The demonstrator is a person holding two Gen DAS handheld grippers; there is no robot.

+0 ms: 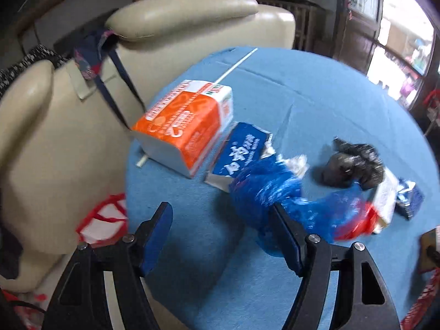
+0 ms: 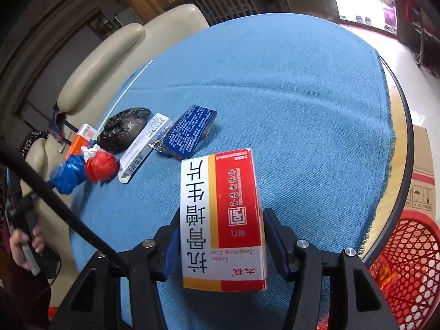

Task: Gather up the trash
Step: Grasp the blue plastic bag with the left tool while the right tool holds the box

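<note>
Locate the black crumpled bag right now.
Right wrist view: the black crumpled bag lies left of centre on the blue tablecloth, between the red wad and the long white box.

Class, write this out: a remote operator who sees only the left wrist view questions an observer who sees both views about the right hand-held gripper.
Operator: My view misses the right hand-held gripper. Is it holding anything?
Observer: Yes, the right hand-held gripper is clamped on a red, white and yellow box.
Operator: Is there anywhere to drop it?
Observer: A red basket stands below the table edge, at the right wrist view's lower right.
</note>
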